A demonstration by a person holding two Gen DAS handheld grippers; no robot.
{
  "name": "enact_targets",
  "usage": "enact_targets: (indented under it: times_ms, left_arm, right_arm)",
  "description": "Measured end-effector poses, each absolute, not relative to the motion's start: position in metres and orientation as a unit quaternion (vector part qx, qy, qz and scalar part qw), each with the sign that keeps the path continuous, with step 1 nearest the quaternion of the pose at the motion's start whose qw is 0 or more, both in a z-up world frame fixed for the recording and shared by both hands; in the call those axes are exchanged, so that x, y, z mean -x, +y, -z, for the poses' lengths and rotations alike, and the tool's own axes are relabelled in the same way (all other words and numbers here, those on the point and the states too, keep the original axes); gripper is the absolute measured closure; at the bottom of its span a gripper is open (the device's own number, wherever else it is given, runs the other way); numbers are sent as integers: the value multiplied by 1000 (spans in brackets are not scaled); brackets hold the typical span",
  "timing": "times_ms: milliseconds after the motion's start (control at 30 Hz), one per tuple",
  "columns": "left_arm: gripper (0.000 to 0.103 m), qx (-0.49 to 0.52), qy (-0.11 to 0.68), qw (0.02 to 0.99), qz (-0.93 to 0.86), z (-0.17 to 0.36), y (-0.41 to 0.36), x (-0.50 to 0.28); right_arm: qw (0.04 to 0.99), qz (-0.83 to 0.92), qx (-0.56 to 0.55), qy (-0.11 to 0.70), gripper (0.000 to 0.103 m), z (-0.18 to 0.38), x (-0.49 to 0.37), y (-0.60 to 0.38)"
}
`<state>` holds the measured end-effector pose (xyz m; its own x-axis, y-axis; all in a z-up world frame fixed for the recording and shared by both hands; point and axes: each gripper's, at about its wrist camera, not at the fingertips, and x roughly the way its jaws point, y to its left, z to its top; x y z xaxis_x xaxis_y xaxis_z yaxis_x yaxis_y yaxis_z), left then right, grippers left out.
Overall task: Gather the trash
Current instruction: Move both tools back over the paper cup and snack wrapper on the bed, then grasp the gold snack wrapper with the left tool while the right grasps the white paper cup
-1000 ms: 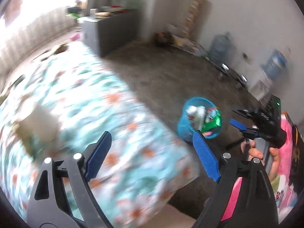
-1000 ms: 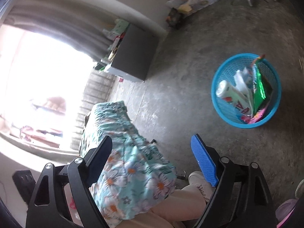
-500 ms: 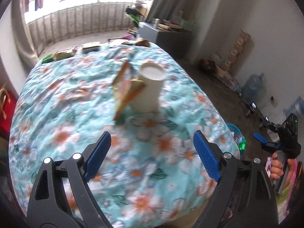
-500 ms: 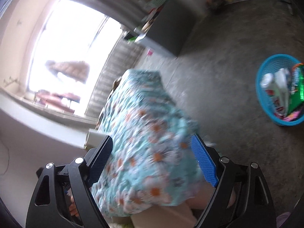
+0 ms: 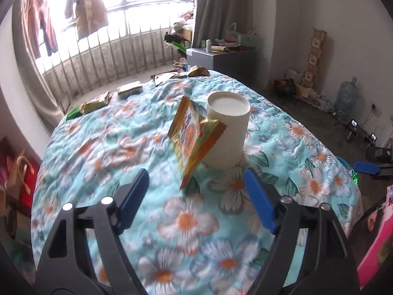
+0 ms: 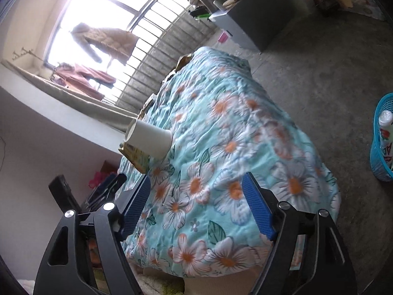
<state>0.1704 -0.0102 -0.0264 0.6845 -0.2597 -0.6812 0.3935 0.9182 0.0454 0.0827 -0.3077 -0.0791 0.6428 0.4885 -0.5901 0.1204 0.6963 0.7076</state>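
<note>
On the floral tablecloth point(image 5: 122, 152) stands a white paper cup point(image 5: 227, 132), upside down, with an orange-gold wrapper point(image 5: 194, 137) leaning on its left side. My left gripper point(image 5: 196, 191) hovers just short of them, jaws closing with nothing between them. Several more wrappers point(image 5: 98, 102) lie along the table's far edge. In the right wrist view the cup point(image 6: 149, 139) and wrapper point(image 6: 136, 157) sit left of my right gripper point(image 6: 196, 196), whose jaws are closing over bare cloth. The blue trash basket point(image 6: 382, 137) stands on the floor at the right.
A grey cabinet point(image 5: 221, 59) with clutter stands beyond the table by the curtain. Water jugs point(image 5: 347, 98) and boxes line the right wall. The right gripper's blue tip point(image 5: 367, 167) shows past the table's right edge. The concrete floor point(image 6: 319, 73) lies between table and basket.
Both views swung from the floor and basket to the tabletop. The left gripper came closer to the cup and wrapper. Both pairs of jaws narrowed slightly.
</note>
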Motion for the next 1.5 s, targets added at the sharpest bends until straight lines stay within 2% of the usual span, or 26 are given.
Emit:
enact_targets:
  times_ms: [233,300,533,1100,1500]
  left_arm:
    - [58,-111,362,908,180,43,-18,-204]
    - [67,-99,372,906,179,47,-13,-212]
    - [86,-49,384,905,175,52,13,-223]
    - [91,-30,387,913,123,43,49,-208]
    - [91,-32,387,913,121,41,48,-205]
  right_arm:
    - [828,-116,-348,425,31,77,-100,-285]
    - [831,-119,-335,428,31,75,-106,-277]
    - [847,-135,-268,439,31,65,-134,-241]
    - [886,-149,-110,426,31,49,-208,-148]
    - [894,-126,-82,421,31,56,-232,-126]
